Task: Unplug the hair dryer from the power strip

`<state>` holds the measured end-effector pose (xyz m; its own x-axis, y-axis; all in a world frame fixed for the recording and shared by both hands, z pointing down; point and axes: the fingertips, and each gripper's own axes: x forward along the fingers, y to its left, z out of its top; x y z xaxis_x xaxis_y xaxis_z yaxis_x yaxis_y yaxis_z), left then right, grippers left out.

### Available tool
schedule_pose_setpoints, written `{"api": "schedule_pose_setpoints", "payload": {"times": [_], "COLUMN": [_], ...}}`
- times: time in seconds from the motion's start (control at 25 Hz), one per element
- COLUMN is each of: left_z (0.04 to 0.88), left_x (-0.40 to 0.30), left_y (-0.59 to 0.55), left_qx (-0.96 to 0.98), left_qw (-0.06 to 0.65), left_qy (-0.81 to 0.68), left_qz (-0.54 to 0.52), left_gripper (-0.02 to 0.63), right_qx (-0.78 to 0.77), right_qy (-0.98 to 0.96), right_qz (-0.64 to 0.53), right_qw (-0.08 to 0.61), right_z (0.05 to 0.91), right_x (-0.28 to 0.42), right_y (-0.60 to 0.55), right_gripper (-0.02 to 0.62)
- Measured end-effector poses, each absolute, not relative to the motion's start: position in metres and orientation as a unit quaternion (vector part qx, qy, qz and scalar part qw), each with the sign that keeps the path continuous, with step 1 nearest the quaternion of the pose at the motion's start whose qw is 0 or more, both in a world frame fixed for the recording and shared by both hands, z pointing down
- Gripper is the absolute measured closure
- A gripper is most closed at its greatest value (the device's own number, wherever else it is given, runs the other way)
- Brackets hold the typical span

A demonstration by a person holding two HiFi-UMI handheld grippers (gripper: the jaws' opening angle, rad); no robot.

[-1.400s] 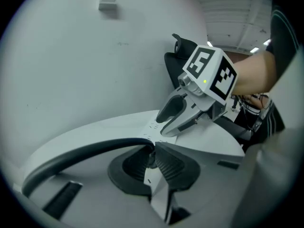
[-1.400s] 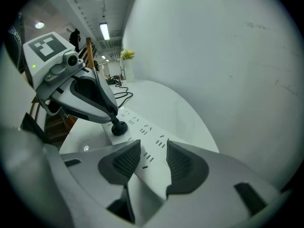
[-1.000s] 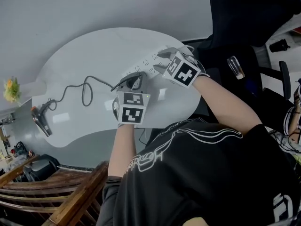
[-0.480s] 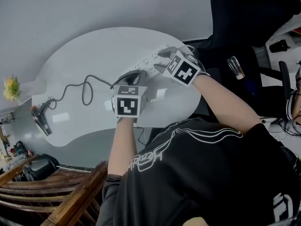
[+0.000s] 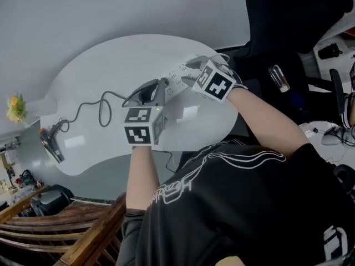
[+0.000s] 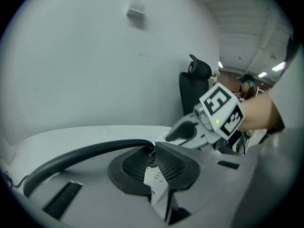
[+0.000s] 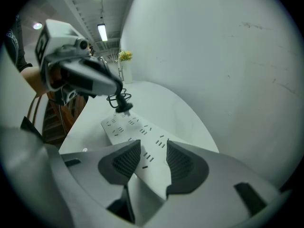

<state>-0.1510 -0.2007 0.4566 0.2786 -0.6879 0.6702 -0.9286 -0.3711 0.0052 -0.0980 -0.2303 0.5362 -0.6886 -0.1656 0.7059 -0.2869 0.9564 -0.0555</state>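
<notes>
A white power strip (image 5: 176, 73) lies on the white oval table (image 5: 111, 49). My right gripper (image 5: 191, 73) is shut on its near end, and in the right gripper view the pads (image 7: 126, 160) flank the power strip (image 7: 137, 132). My left gripper (image 5: 157, 87) is shut on the black plug (image 7: 123, 107), which hangs just over the strip's far end, seemingly out of the sockets. The plug's cord (image 5: 102, 107) loops left to the black hair dryer (image 5: 50, 144), which lies near the table's left edge. In the left gripper view the cord (image 6: 85, 153) runs in between the left gripper's (image 6: 151, 158) shut jaws.
A black office chair (image 5: 288, 21) stands behind the table at the right, with a bottle (image 5: 277, 79) beside it. A small yellow flower pot (image 5: 15, 107) sits at the far left. Wooden furniture (image 5: 66, 231) is below the table's near edge.
My left gripper has risen and rolled a little, lifting the plug and the cord's end up off the strip. The right gripper and the power strip have stayed in place.
</notes>
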Motion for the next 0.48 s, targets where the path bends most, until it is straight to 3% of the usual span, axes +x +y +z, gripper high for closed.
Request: {"api": "schedule_pose_setpoints", "payload": {"times": [0.48], "left_z": [0.419], "left_x": [-0.165], "left_y": [-0.189], "left_qx": [0.785], "left_qw": [0.255], "left_qy": [-0.524], "left_qz": [0.212], "left_gripper": [0.566], "right_qx": [0.141], "right_qy": [-0.914], "right_qz": [0.091], "right_qw": [0.371], "right_z": [0.536], "right_x": [-0.097], "right_y": [-0.230], "right_gripper": [0.439]}}
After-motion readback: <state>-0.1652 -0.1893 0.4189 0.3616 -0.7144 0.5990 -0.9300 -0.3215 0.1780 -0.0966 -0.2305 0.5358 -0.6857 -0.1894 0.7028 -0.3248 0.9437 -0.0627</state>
